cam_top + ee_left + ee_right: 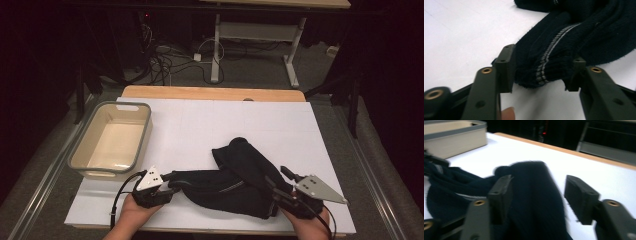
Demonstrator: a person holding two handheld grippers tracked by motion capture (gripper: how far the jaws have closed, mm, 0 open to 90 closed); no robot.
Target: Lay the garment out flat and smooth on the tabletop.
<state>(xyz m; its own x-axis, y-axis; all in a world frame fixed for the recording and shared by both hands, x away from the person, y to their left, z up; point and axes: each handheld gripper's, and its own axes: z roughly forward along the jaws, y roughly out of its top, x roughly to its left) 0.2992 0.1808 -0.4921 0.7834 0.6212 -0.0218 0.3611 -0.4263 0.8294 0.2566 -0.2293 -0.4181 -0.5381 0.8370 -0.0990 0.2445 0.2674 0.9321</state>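
Observation:
A dark navy knitted garment (pixel 240 175) with a thin grey stripe (pixel 550 50) lies crumpled on the white board (pixel 200 125), toward its near edge. My left gripper (pixel 172 182) sits at the garment's left end. In the left gripper view its jaws (pixel 541 70) stand apart, with the ribbed, striped cuff lying loosely between the pads. My right gripper (pixel 279 179) is at the garment's right end. Its jaws (pixel 539 192) are open around a dark fold (pixel 534 195), and white board shows between the cloth and the right-hand pad (pixel 579 197).
A beige bin (pixel 145 131) with a grey rim stands on the board's left side and holds nothing; it also appears far left in the right gripper view as the bin (pixel 456 141). The wooden table edge (pixel 210 93) runs along the back. Cables and another table's legs lie beyond.

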